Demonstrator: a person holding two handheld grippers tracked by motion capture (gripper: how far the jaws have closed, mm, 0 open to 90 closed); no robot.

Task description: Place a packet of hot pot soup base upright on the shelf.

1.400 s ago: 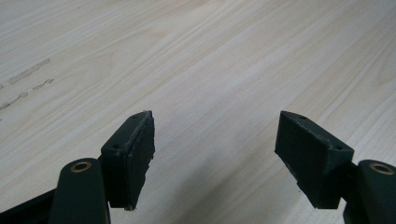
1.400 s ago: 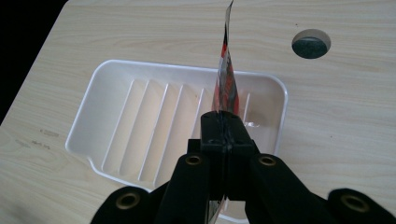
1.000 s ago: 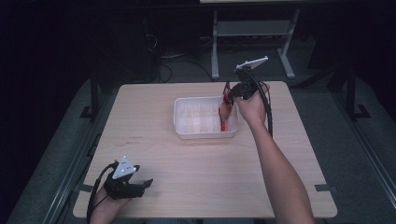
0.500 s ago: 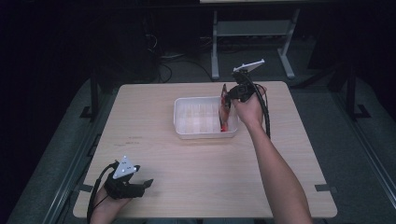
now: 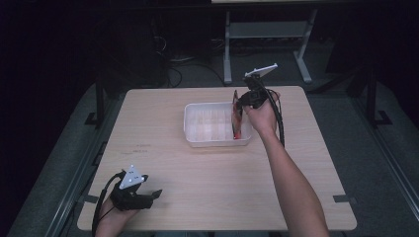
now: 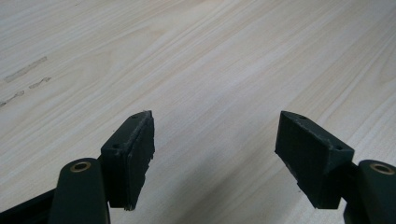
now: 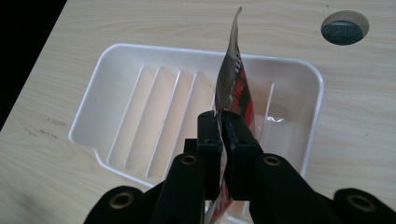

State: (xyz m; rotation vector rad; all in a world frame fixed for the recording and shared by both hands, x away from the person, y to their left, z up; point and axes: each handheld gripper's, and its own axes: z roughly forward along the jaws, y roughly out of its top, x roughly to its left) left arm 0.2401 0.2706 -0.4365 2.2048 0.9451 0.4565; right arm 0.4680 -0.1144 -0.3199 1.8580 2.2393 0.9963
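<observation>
Your right gripper (image 7: 223, 128) hides the lower end of the packet (image 7: 233, 88): in the right gripper view the foil runs down between the two black pads and is cut off at the bottom edge, so you cannot see how far it reaches below them. The print on it is too crumpled and edge-on to read; only red, black and silver show. In the high view the packet (image 5: 236, 116) is a thin red sliver, partly covered by your right hand (image 5: 261, 116).

The right gripper (image 5: 242, 106) is clamped on the packet, pads pressed together with the foil between them. The packet stands nearly upright, its free end rising above the pads and curling at the tip. It hangs over the right end of the white tray (image 7: 116, 79), above the ribbed floor; whether its lower end touches the tray you cannot tell.

The tray (image 5: 192, 129) sits on the table (image 5: 197, 177), toward the far side. A round hole (image 7: 344, 28) shows in the table beyond the tray.

Your left gripper (image 5: 148, 197) rests at the near left corner, well apart from the tray. In the left gripper view its (image 6: 215, 154) jaws stand wide apart over bare wood, with nothing between them.
</observation>
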